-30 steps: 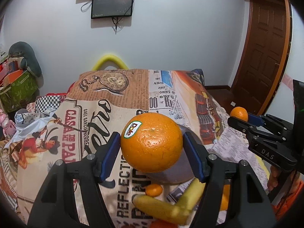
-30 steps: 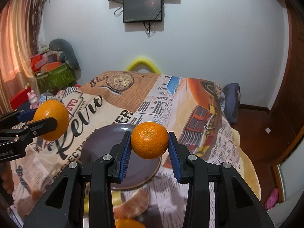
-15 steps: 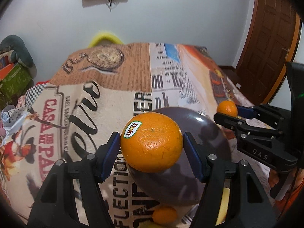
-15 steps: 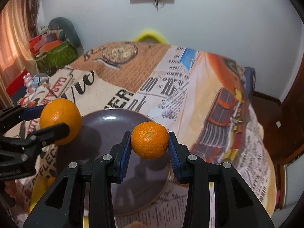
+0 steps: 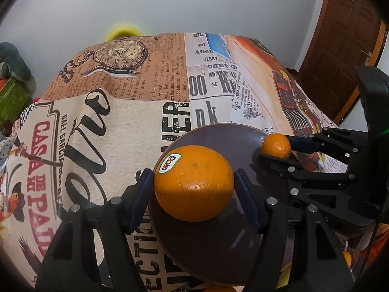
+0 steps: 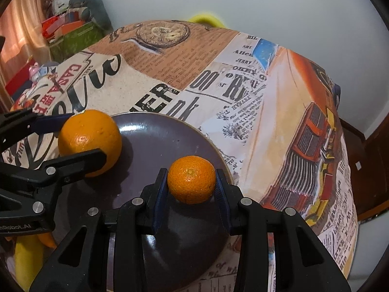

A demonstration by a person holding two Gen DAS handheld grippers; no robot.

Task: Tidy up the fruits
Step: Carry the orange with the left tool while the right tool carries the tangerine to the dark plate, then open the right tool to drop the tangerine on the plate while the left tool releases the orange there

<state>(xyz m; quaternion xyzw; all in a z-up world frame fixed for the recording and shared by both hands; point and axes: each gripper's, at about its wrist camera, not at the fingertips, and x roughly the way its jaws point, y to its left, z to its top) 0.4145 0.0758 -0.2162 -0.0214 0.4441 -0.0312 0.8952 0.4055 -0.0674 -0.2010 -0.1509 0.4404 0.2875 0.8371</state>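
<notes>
The left tongs (image 5: 194,187) are clamped on a large orange (image 5: 194,182) with a sticker (image 5: 170,162) on its upper left face; the blue pads (image 5: 142,192) press against both sides of the fruit. The orange is held above the near-left part of a dark purple plate (image 5: 218,248); whether it touches the plate cannot be told. In the right wrist view, the right tongs (image 6: 191,189) grip a small mandarin (image 6: 191,179) between their blue pads (image 6: 160,192), positioned over the right part of the same plate (image 6: 155,141). The large orange (image 6: 90,141) appears at the left rim of the plate in that view, with the left tongs (image 6: 80,143) closed around it. In the left wrist view, the mandarin (image 5: 276,145) sits at the far-right edge of the plate, held by the right tongs (image 5: 277,147). A banana (image 6: 28,265) lies near the bottom left corner of the right wrist view, just beside the plate. The plate rests on a desk covered by a cloth (image 5: 116,126) printed with newspaper text, a pocket watch and a car. Beyond the desk stand a white wall (image 5: 218,7) and a brown door (image 5: 340,39).
</notes>
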